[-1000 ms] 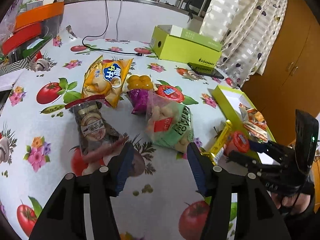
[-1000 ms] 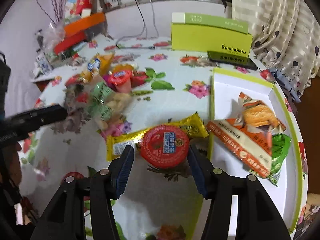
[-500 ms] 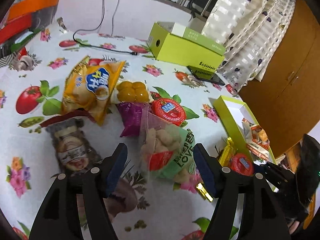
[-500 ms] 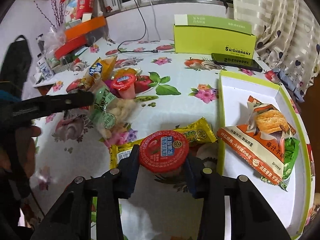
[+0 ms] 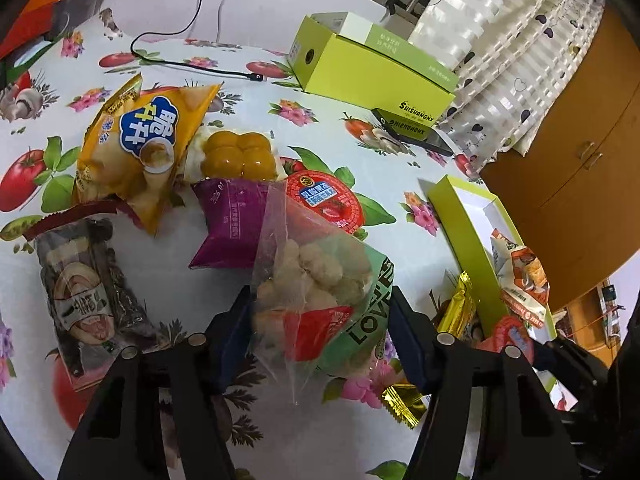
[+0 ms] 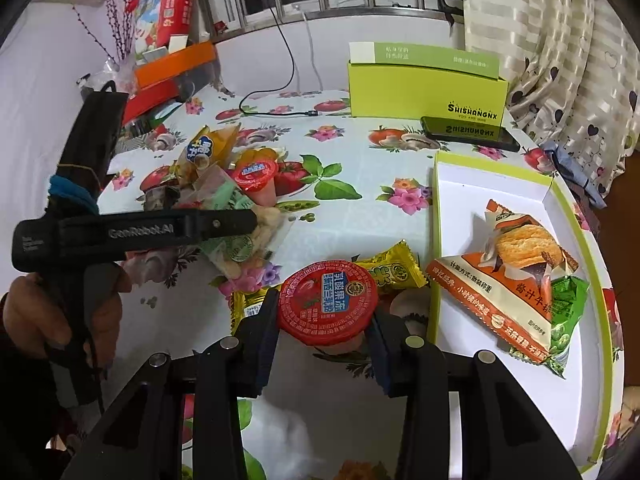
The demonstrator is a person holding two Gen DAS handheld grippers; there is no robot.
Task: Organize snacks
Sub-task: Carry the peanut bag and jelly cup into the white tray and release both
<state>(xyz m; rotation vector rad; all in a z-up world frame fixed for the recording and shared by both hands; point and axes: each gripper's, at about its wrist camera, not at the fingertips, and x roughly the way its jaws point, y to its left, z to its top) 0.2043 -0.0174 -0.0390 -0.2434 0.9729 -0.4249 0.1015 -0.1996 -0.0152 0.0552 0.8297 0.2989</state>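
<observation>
Red foil is filling the right gripper view: both pads are pressing the rim of a jelly cup with blue-and-white Chinese lettering I cannot read, just beside the left wall of the open lime-green tray. A yellow candy wrapper is lying behind the cup, touching that wall.

Inside the tray an orange biscuit pack is lying over a green pea packet, and the tray's far end and right side are sitting bare and white.

The left gripper is closing around a clear bag of puffed snacks printed "LOVE" on its green side; the bag is between the jaws, but whether the pads are touching it I cannot tell.

Beyond it are lying a purple sachet, a second jelly cup, a pack of yellow buns, a yellow chip bag and a dark-brown packet.

At the table's far edge a green box is reading "SHISHANGNX", with a black phone lying before it. Flowered tablecloth between the pile and the tray is lying free.
</observation>
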